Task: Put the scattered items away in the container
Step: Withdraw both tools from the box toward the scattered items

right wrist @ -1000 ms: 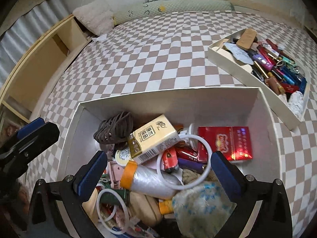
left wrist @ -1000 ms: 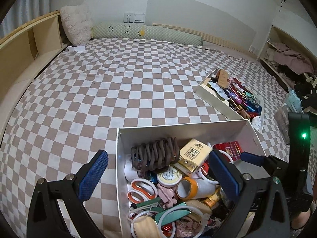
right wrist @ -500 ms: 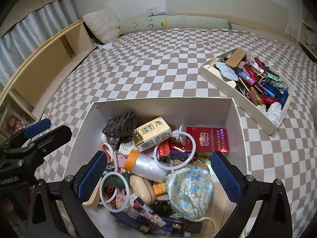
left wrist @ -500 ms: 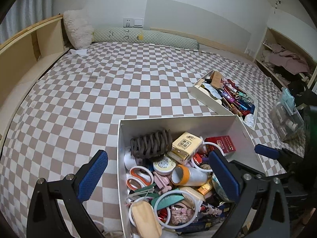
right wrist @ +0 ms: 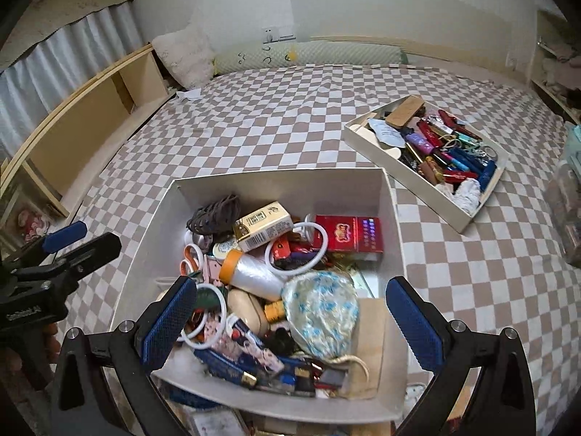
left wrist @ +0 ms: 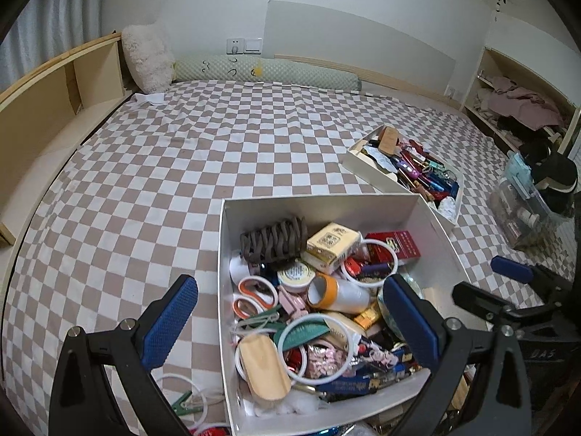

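change: I've pulled both grippers back from the box (left wrist: 232, 225); more of it and the bed (left wrist: 145, 181) shows than 1 s ago
left gripper (left wrist: 290, 321): wide, empty
right gripper (right wrist: 292, 321): wide, empty
items: piled in box; ring (left wrist: 198, 399) and clip (left wrist: 180, 407) loose beside it
next: probably those 2

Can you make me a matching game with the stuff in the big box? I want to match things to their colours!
Things:
1. scissors
2. hair clip
3. flat packet
4. pouch

Colours:
A. red
B. pale with blue flowers
C. orange and white handles
D. dark brown

Pairs: 1-C, 2-D, 3-A, 4-B
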The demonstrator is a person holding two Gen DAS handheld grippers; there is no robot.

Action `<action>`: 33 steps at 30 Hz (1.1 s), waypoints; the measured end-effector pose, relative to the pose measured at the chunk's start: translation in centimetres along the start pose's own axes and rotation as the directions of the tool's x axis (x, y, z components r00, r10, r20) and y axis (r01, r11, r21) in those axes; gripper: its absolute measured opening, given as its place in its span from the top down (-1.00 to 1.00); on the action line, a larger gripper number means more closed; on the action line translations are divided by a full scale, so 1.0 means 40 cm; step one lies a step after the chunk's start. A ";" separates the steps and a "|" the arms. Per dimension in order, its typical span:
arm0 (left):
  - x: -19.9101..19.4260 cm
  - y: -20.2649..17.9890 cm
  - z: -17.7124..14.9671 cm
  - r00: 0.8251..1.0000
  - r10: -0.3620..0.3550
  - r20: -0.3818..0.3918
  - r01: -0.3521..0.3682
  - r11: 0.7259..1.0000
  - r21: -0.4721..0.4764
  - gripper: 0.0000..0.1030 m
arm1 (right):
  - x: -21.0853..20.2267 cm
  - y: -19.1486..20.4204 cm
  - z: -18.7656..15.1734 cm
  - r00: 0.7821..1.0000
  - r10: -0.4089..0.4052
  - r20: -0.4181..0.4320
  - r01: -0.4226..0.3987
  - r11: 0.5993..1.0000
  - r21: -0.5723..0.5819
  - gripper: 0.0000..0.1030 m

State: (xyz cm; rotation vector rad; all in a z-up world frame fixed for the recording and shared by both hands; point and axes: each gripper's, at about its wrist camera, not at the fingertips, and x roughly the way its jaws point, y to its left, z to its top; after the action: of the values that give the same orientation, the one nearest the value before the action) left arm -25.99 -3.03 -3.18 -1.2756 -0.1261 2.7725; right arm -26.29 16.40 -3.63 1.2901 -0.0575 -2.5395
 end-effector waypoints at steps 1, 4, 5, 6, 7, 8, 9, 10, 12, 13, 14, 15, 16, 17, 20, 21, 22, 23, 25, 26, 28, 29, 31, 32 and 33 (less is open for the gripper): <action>-0.003 -0.004 -0.005 1.000 0.000 -0.001 0.000 1.000 0.002 -0.99 | -0.008 -0.001 -0.003 1.000 -0.002 0.003 0.002 1.000 -0.002 -1.00; -0.014 -0.012 -0.020 1.000 0.006 0.000 -0.006 1.000 0.008 -0.99 | -0.031 -0.006 -0.013 1.000 -0.014 0.014 0.014 1.000 -0.003 -1.00; -0.018 -0.015 -0.024 1.000 0.008 0.002 -0.008 1.000 0.011 -0.99 | -0.039 -0.009 -0.016 1.000 -0.015 0.017 0.016 1.000 -0.001 -1.00; -0.023 -0.019 -0.029 1.000 0.011 0.005 -0.011 1.000 0.015 -0.99 | -0.047 -0.012 -0.020 1.000 -0.017 0.020 0.017 1.000 0.001 -1.00; -0.028 -0.022 -0.033 1.000 0.015 0.008 -0.015 1.000 0.020 -0.99 | -0.053 -0.015 -0.023 1.000 -0.019 0.023 0.019 1.000 0.002 -1.00; -0.032 -0.025 -0.037 1.000 0.018 0.011 -0.018 1.000 0.025 -0.99 | -0.061 -0.017 -0.027 0.999 -0.021 0.026 0.021 1.000 0.002 -1.00; -0.037 -0.028 -0.041 1.000 0.022 0.014 -0.023 0.999 0.030 -0.99 | -0.068 -0.018 -0.031 0.999 -0.022 0.028 0.022 1.000 0.000 -1.00; -0.043 -0.030 -0.046 1.000 0.025 0.016 -0.025 0.999 0.034 -0.99 | -0.074 -0.017 -0.036 0.999 -0.025 0.031 0.025 1.000 -0.002 -1.00; -0.052 -0.035 -0.054 1.000 0.023 0.018 -0.024 0.999 0.036 -0.99 | -0.089 -0.017 -0.047 0.999 -0.031 0.037 0.031 0.999 -0.009 -1.00; -0.058 -0.036 -0.057 1.000 0.021 0.019 -0.022 0.999 0.035 -0.99 | -0.095 -0.017 -0.052 0.999 -0.033 0.039 0.033 0.999 -0.011 -1.00; -0.064 -0.038 -0.059 1.000 0.020 0.021 -0.020 0.999 0.034 -0.99 | -0.102 -0.017 -0.057 0.998 -0.035 0.043 0.035 0.999 -0.015 -1.00; -0.071 -0.039 -0.062 1.000 0.018 0.024 -0.018 0.999 0.033 -0.99 | -0.110 -0.016 -0.062 0.998 -0.038 0.047 0.039 0.999 -0.018 -1.00; -0.078 -0.041 -0.065 1.000 0.015 0.026 -0.016 0.999 0.033 -0.99 | -0.118 -0.015 -0.068 0.998 -0.043 0.052 0.044 0.999 -0.022 -1.00; -0.084 -0.043 -0.068 0.999 0.015 0.028 -0.016 0.999 0.035 -0.99 | -0.126 -0.014 -0.073 0.997 -0.045 0.059 0.047 0.999 -0.025 -1.00; -0.105 -0.047 -0.078 0.999 0.025 0.035 -0.026 0.999 0.041 -0.99 | -0.149 -0.013 -0.087 0.996 -0.042 0.073 0.045 0.998 -0.035 -1.00; -0.112 -0.047 -0.082 0.999 0.026 0.037 -0.028 0.999 0.042 -0.99 | -0.157 -0.013 -0.093 0.996 -0.045 0.078 0.048 0.998 -0.038 -1.00; -0.119 -0.047 -0.087 0.999 0.025 0.039 -0.027 0.999 0.042 -0.99 | -0.163 -0.012 -0.097 0.995 -0.048 0.082 0.051 0.998 -0.039 -1.00; -0.125 -0.045 -0.091 0.999 0.024 0.039 -0.025 0.999 0.041 -0.99 | -0.170 -0.012 -0.102 0.995 -0.049 0.087 0.053 0.998 -0.041 -1.00; -0.138 -0.040 -0.103 0.999 0.019 0.039 -0.021 0.999 0.036 -0.99 | -0.184 -0.014 -0.112 0.994 -0.049 0.098 0.053 0.998 -0.041 -1.00; -0.144 -0.037 -0.110 0.999 0.018 0.039 -0.019 0.999 0.033 -0.99 | -0.192 -0.015 -0.119 0.993 -0.047 0.108 0.052 0.998 -0.040 -1.00; -0.155 -0.029 -0.129 0.999 0.009 0.036 -0.010 1.000 0.027 -0.99 | -0.208 -0.017 -0.133 0.990 -0.038 0.134 0.044 0.998 -0.042 -1.00; -0.158 -0.025 -0.136 0.999 0.003 0.039 -0.004 1.000 0.025 -0.99 | -0.216 -0.019 -0.142 0.988 -0.034 0.153 0.042 0.998 -0.044 -1.00; -0.163 -0.015 -0.150 0.999 -0.010 0.038 0.010 1.000 0.011 -0.97 | -0.227 -0.022 -0.156 0.984 -0.035 0.177 0.044 0.998 -0.051 -1.00; -0.164 -0.009 -0.156 0.999 -0.015 0.033 0.015 1.000 0.003 -0.96 | -0.230 -0.023 -0.163 0.982 -0.038 0.182 0.049 0.997 -0.056 -1.00; -0.166 -0.006 -0.161 0.999 -0.018 0.030 0.018 1.000 -0.003 -0.96 | -0.233 -0.025 -0.172 0.982 -0.042 0.185 0.054 0.997 -0.060 -1.00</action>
State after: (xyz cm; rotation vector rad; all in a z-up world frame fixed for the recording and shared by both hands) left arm -16.79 -3.31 -2.34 -1.2281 -0.1435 2.7778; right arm -15.87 20.60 -0.59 1.0426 0.0174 -2.6720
